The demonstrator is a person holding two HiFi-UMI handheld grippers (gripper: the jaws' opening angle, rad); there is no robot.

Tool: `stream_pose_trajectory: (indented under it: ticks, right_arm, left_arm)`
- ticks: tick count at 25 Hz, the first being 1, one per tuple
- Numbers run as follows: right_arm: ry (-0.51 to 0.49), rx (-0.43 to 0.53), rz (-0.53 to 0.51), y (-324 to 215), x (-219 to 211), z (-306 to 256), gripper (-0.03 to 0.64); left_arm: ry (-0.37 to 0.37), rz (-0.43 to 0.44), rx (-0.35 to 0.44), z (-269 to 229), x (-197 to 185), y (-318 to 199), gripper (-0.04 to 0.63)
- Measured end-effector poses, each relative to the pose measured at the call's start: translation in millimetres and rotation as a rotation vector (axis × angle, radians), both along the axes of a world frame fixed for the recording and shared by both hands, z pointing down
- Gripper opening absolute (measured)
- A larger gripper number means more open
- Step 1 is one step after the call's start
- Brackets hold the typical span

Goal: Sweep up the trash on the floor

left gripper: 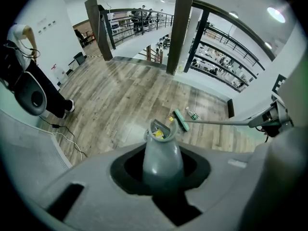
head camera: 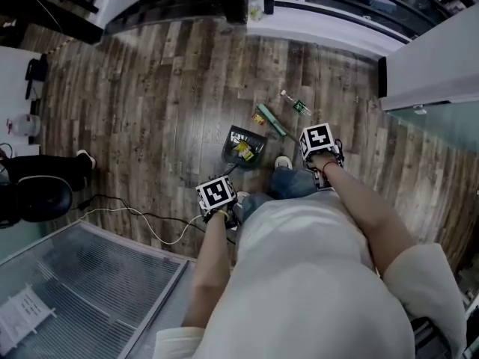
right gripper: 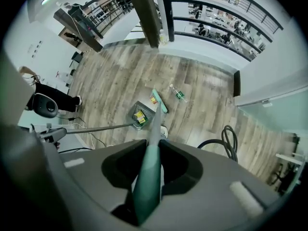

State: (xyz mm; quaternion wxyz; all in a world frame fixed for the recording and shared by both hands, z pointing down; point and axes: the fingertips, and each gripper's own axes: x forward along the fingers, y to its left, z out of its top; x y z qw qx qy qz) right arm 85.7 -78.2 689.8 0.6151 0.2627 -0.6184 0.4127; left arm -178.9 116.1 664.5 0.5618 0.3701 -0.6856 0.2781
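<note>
Clenched left tongs point(left gripper: 161, 171) hold the dustpan handle point(left gripper: 162, 153), and clenched right tongs point(right gripper: 154, 171) hold the broom handle point(right gripper: 148, 182).

I stand on a floor point(head camera: 150, 88) of dark, streaked wood planks. A thin cable point(head camera: 142, 217) trails over it beside a ribbed glass panel point(head camera: 90, 283) at my lower left (pale green along its edge). A dark square pillar point(left gripper: 180, 28) rises where the planks end, with a black railing point(left gripper: 159, 19) behind it. A white wall point(head camera: 438, 62) closes my right side. Ceiling lights point(left gripper: 276, 14) glow overhead. A black hose point(right gripper: 235, 146) lies coiled on the planks.
</note>
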Motion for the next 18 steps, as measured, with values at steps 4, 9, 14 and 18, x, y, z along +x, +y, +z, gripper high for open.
stream_pose_trajectory:
  ticks: [4, 9, 14, 18]
  right_arm:
    - [0.006, -0.004, -0.039, -12.0, 6.9, 3.9, 0.097]
    - [0.018, 0.004, -0.083, -21.2, 12.1, 9.2, 0.097]
    - [0.026, 0.023, -0.122, -23.8, 11.4, 12.0, 0.097]
    - [0.035, 0.032, -0.174, -20.3, 5.0, 11.4, 0.097]
  left_arm:
    - [-0.028, 0.028, -0.023, 3.4, -3.0, -6.3, 0.095]
    - [-0.053, 0.041, -0.042, 1.7, -9.6, -11.2, 0.097]
    - [-0.035, 0.035, -0.042, 4.2, -4.9, -12.6, 0.097]
    - [-0.031, 0.041, -0.038, 8.7, -8.0, -12.1, 0.097]
